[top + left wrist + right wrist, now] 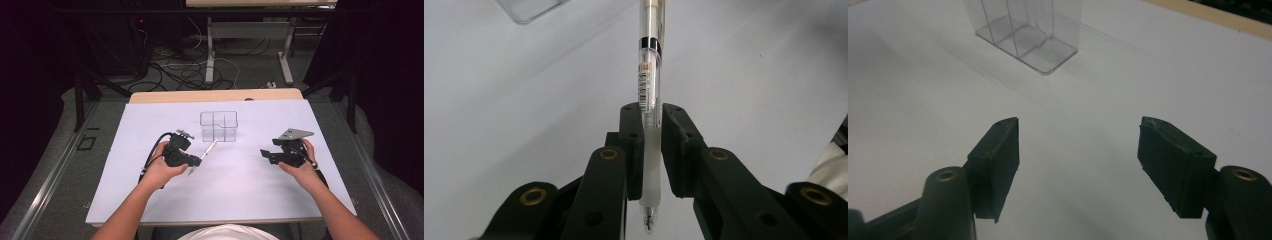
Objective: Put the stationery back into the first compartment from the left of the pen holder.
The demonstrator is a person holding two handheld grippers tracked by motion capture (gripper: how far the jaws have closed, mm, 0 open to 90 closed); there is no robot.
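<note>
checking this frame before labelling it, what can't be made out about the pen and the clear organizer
- Pen: its far end is cut off by the top edge of the left gripper view; label print too small to read.
- Clear organizer: in the high view, too small and transparent to count compartments or see contents; in the right gripper view its upper part is cut off by the top edge.

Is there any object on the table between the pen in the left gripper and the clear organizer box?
Nothing visible does. The left gripper is shut on the pen, whose far end points toward the clear organizer box. Bare white table surface lies between them. The right gripper is off to the side, open.
</note>
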